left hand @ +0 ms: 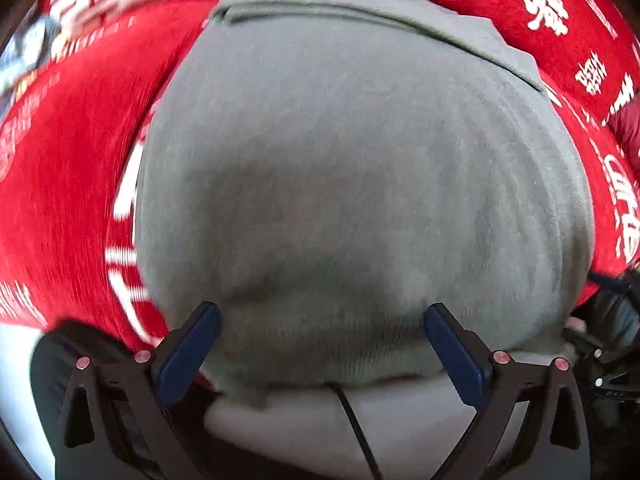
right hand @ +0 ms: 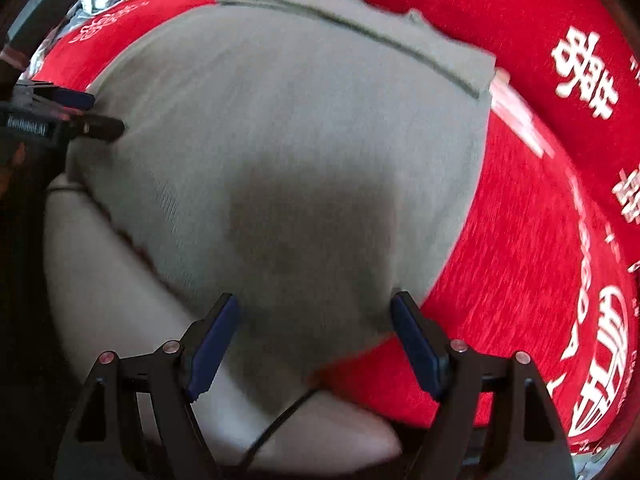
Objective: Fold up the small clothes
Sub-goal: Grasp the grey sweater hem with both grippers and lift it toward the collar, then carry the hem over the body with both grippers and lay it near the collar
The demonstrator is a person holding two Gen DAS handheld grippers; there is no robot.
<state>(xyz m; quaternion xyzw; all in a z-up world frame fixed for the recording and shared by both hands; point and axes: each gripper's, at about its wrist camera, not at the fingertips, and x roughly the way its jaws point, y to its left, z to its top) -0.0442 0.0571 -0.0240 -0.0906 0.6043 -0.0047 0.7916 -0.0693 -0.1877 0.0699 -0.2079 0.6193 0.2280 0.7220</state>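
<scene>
Both the left gripper [left hand: 322, 354] and right gripper [right hand: 316, 344] hovered wide-jawed over the grey garment [left hand: 360, 168]; blurred approach risked bunching its near hem.

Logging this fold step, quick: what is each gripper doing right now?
Left gripper: open, holding nothing, fingers apart over the near edge of the grey garment.
Right gripper: open, holding nothing, above the same garment.

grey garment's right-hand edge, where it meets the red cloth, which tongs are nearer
Right. The right tongs hang open over the grey garment with one finger at that edge beside the red cloth. The left tongs, also open, sit at the near hem toward the opposite side.
</scene>
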